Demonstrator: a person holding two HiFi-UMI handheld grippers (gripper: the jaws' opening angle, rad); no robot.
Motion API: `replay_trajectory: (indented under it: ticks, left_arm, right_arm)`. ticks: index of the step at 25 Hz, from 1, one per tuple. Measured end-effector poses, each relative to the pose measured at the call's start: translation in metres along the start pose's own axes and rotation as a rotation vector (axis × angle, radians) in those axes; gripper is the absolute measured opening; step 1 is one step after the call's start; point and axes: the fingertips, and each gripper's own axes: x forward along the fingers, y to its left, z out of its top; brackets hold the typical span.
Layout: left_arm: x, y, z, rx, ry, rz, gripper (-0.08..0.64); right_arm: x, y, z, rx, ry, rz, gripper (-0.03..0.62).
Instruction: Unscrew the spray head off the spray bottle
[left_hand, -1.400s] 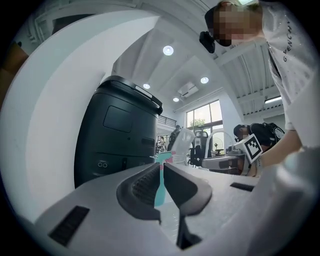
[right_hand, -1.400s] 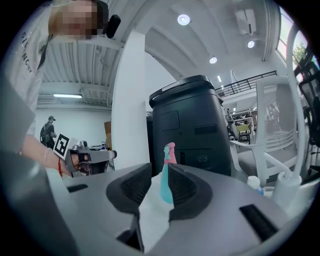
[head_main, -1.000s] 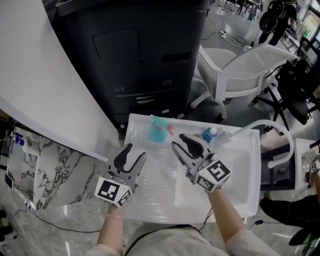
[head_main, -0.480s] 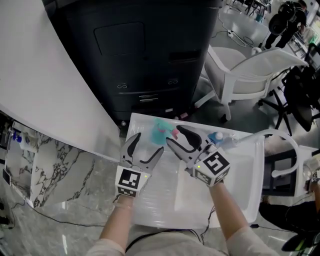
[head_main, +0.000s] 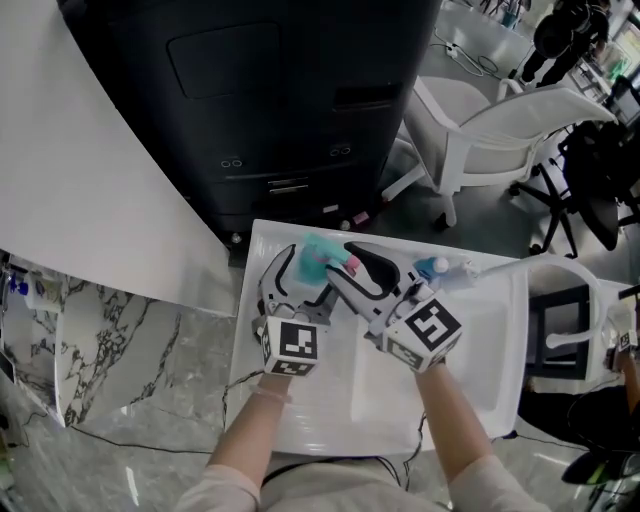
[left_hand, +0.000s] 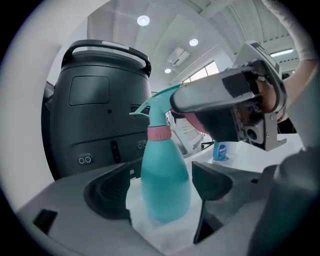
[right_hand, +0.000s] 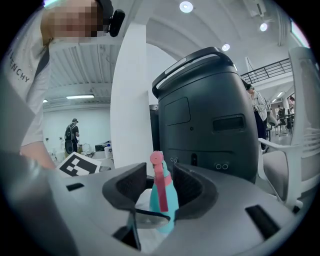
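Item: teal spray bottle (left_hand: 165, 180), upright on the white bench (head_main: 470, 380), near its far edge; pink collar (left_hand: 160, 133) under a teal spray head (right_hand: 159, 175) with a pink trigger; head in place on the bottle.

Left hand-held gripper (head_main: 300, 283): jaws spread wide, having just been opening; the bottle's body stands between them, with a gap on each side and neither pad touching.

Right hand-held gripper (head_main: 343, 262): set higher, level with the spray head; jaws partly spread, having just been closing. The head sits between the pads, with a narrow gap on one side and the other pad right beside it. No firm pinch shows.

Also on the bench: small bottle with a blue label (head_main: 425, 268), to the right of the spray bottle and apart from it.

Surroundings: dark grey cabinet-like machine (head_main: 280, 100) just beyond the bench; white chair (head_main: 480, 140) to its right.
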Motion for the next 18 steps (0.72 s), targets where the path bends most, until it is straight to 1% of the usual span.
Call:
replay_trajectory:
  ticks: [3,5,8,9,13,18]
  left_arm:
    - [0.008,-0.003,-0.002,0.016,0.021,-0.007,0.376]
    - [0.012,-0.004,-0.001,0.048,0.028,-0.015,0.374]
    - [0.015,-0.005,0.001,0.091,0.02,-0.015,0.374]
    - [0.016,-0.006,0.001,0.101,0.015,-0.023,0.374]
    - [0.012,-0.005,0.002,0.109,-0.015,-0.096,0.362]
    - [0.005,-0.001,0.001,0.121,-0.026,-0.179,0.35]
  right_arm:
    - [0.001,0.001,0.002,0.003,-0.01,0.002,0.152]
    - [0.003,0.001,0.005,-0.003,-0.019,0.001,0.14]
    - [0.004,0.001,0.006,-0.012,-0.027,-0.014,0.076]
    - [0.004,0.002,0.006,-0.014,-0.028,-0.014,0.074]
    - [0.007,0.006,0.005,-0.022,-0.023,0.013,0.072]
    - [0.009,0.011,0.003,-0.054,0.001,0.031,0.071]
